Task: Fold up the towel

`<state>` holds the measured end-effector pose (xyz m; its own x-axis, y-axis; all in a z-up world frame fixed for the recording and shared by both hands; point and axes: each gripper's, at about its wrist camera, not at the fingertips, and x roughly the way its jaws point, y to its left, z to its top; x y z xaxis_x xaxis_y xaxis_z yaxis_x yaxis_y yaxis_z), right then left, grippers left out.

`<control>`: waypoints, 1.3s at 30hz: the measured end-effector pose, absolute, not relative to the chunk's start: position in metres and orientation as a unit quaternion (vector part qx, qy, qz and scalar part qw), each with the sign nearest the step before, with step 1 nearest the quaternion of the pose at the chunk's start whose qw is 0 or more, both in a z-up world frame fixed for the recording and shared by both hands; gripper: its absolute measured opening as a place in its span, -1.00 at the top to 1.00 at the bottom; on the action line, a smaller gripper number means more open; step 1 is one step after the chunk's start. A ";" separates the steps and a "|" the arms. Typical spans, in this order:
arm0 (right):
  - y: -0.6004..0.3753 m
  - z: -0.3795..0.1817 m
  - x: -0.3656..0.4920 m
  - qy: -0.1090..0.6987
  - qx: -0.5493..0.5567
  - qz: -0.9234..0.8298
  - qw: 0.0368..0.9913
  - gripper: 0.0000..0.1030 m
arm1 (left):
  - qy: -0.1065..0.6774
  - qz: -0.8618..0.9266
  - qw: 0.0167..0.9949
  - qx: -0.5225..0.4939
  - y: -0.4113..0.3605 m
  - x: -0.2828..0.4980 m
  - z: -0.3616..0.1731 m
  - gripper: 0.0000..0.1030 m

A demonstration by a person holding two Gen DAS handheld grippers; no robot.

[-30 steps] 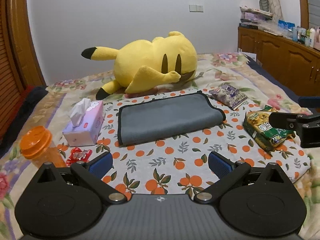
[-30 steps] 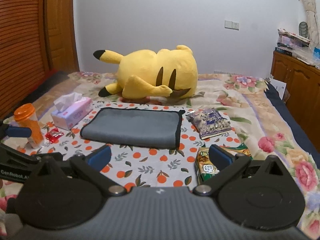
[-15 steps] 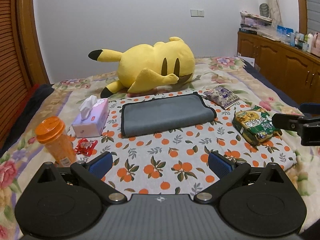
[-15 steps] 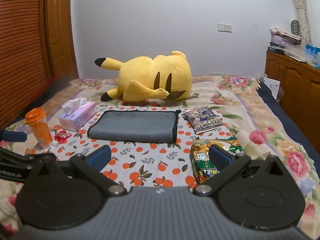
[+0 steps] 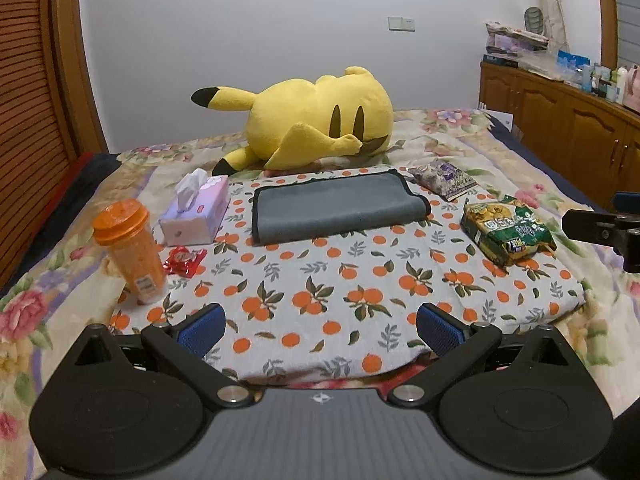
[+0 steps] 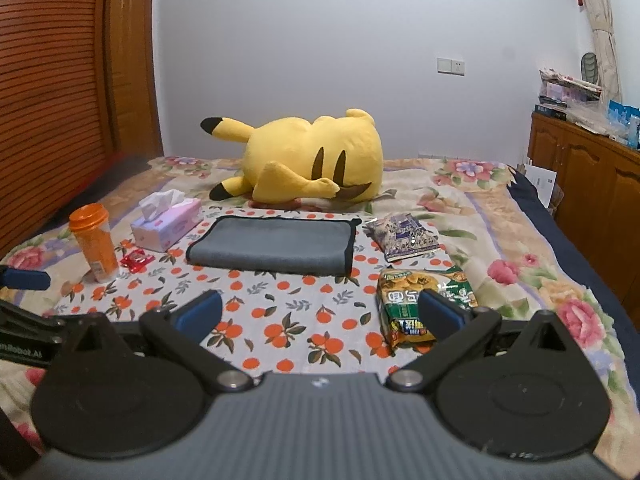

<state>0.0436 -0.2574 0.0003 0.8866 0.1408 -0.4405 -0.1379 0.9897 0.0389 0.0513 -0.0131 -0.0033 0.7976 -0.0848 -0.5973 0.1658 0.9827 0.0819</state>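
A grey towel with black trim [image 5: 336, 206] lies folded flat on an orange-print cloth [image 5: 340, 292] on the bed; it also shows in the right wrist view [image 6: 272, 245]. My left gripper [image 5: 319, 328] is open and empty, well in front of the towel, over the cloth's near edge. My right gripper [image 6: 320, 312] is open and empty, also well back from the towel, with its right finger [image 6: 440, 314] over a green snack bag [image 6: 424, 300]. The right gripper's side shows at the right edge of the left wrist view [image 5: 604, 228].
A yellow plush toy [image 5: 316, 118] lies behind the towel. A tissue box [image 5: 198, 212], an orange-lidded bottle [image 5: 132, 250] and a red wrapper [image 5: 185, 259] are left of it. A purple packet [image 5: 442, 178] and the green snack bag [image 5: 506, 228] are right. Wooden cabinets [image 5: 568, 124] stand at the right.
Both grippers have pulled back and away from the towel, which now looks smaller and farther. Both stay open. The towel has not moved.
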 end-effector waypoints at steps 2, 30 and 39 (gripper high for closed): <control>-0.257 -0.002 0.041 0.229 0.006 0.072 0.971 -1.00 | 0.313 -0.064 0.946 0.062 -0.012 0.049 -0.007 -1.00; -0.258 -0.034 0.033 0.241 0.017 0.061 0.968 -1.00 | 0.299 -0.035 0.953 0.037 -0.001 0.030 -0.032 -1.00; -0.257 -0.030 0.026 0.214 0.010 0.058 0.975 -1.00 | 0.258 -0.035 0.965 0.037 0.000 0.020 -0.023 -1.00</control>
<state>0.0263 -0.2571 -0.0304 0.9019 0.1179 -0.4156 -0.1095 0.9930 0.0441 0.0200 -0.0005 -0.0233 0.8645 -0.0496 -0.5002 0.0873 0.9948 0.0522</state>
